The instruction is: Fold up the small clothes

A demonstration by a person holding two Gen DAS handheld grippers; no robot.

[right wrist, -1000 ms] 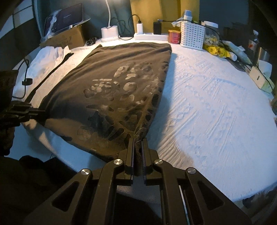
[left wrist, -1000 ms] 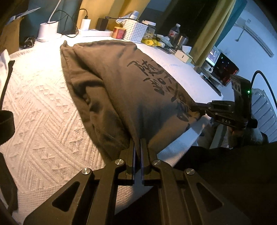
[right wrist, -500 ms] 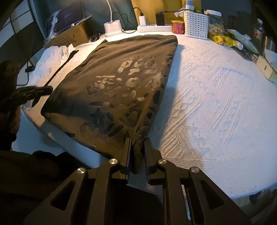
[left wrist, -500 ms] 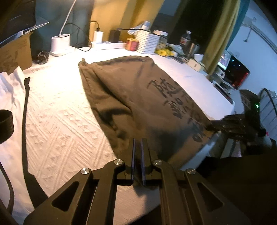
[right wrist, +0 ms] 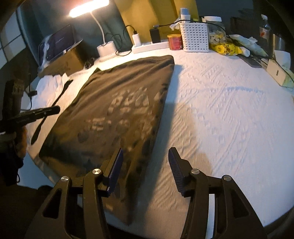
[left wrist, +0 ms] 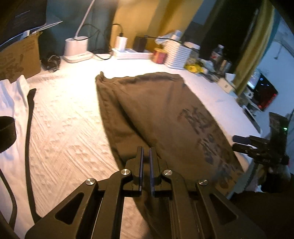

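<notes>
Low in the frame, your right gripper [right wrist: 145, 161] is opening, with the brown T-shirt's [right wrist: 117, 108] near corner loose between its jaws. Your left gripper [left wrist: 145, 158] is closed. Shirt runs long, stretching away toward the upper middle.

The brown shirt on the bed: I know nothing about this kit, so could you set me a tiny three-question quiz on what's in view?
1. True or false: the brown shirt lies spread out on the white bedspread.
2. In the right wrist view, what stands just left of the white basket? A) a red tin B) a shoe C) a book
3. Fill in: the desk lamp at the back is switched ___.

Key: 1 true; 2 A; 3 on.
</notes>
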